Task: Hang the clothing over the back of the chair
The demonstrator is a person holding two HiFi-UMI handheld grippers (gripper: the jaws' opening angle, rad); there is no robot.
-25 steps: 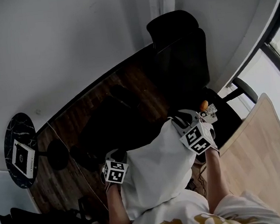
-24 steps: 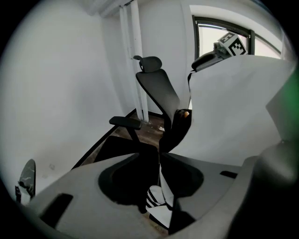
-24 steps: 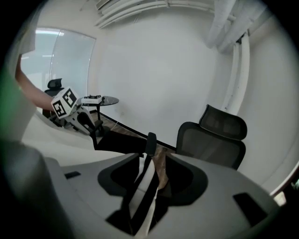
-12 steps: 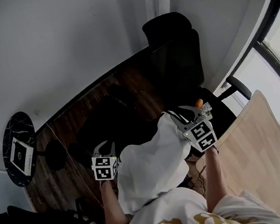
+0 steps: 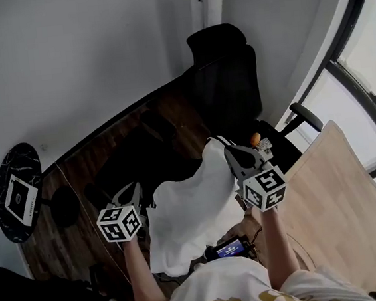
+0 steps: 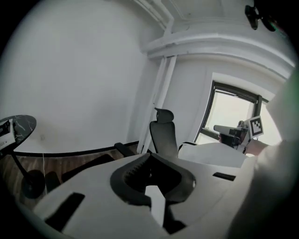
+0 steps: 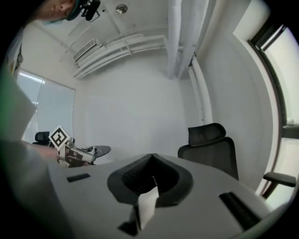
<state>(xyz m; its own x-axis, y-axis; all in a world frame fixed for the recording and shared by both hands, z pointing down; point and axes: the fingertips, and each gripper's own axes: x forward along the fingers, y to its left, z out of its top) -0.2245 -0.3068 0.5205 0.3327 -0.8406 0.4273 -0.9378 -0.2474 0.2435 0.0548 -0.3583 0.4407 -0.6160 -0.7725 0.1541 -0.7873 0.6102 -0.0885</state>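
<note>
A white garment (image 5: 191,209) hangs spread between my two grippers in the head view. The left gripper (image 5: 138,197) is shut on its left corner, and a sliver of white cloth (image 6: 154,204) shows pinched in those jaws. The right gripper (image 5: 219,144) is shut on the garment's upper right corner, with a strip of cloth (image 7: 146,206) caught between its pads. The black office chair (image 5: 223,76) stands just beyond the garment, its back and headrest upright. It also shows ahead of each gripper, as the chair (image 6: 163,135) in the left gripper view and the chair (image 7: 210,144) in the right one.
A round black side table (image 5: 11,218) bearing a white card stands at far left on the dark wood floor. A pale wooden tabletop (image 5: 340,197) lies at right beside the window. A small device with a lit screen (image 5: 230,247) sits below the garment. Dark shapes crowd the lower left.
Both grippers have lifted the garment and moved apart. The left one has gone leftward, and the cloth now hangs wider and closer to the chair.
</note>
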